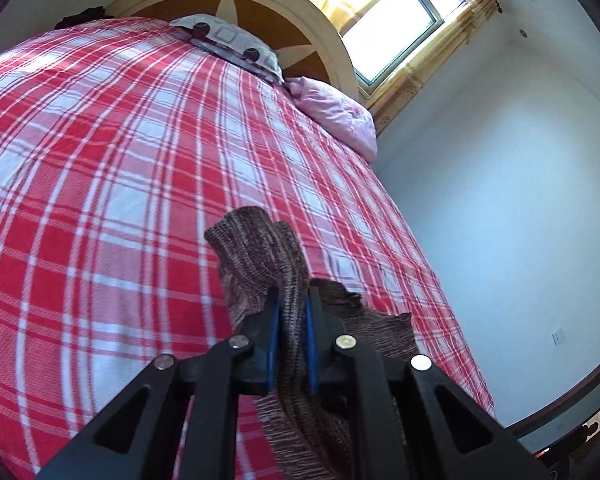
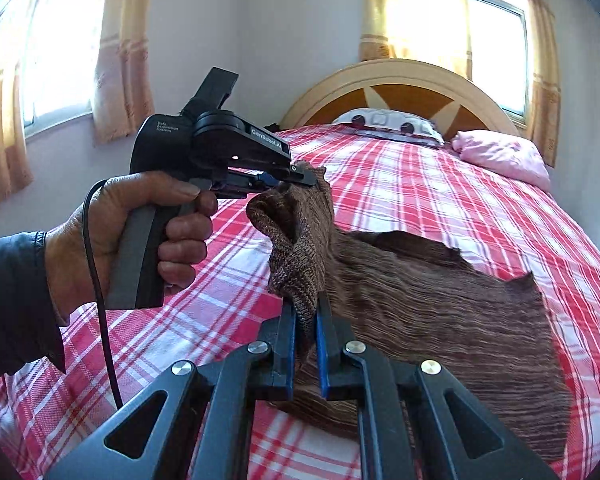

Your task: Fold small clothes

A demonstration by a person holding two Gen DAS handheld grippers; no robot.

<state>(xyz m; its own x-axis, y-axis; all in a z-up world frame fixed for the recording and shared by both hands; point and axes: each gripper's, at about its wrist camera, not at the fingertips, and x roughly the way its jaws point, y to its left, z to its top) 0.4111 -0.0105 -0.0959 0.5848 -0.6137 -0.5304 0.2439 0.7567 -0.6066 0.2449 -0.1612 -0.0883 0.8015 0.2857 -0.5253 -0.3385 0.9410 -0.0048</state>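
Observation:
A brown knitted garment lies partly spread on the red and white plaid bedspread, with one edge lifted. My left gripper is shut on a fold of the garment and holds it above the bed. It also shows in the right wrist view, held in a hand at the left, clamped on the garment's raised corner. My right gripper is shut on the same lifted edge, a little below and nearer than the left one.
A patterned pillow and a pink pillow lie at the curved headboard. Curtained windows are behind and at the left. The bed's right edge drops off beside a pale wall.

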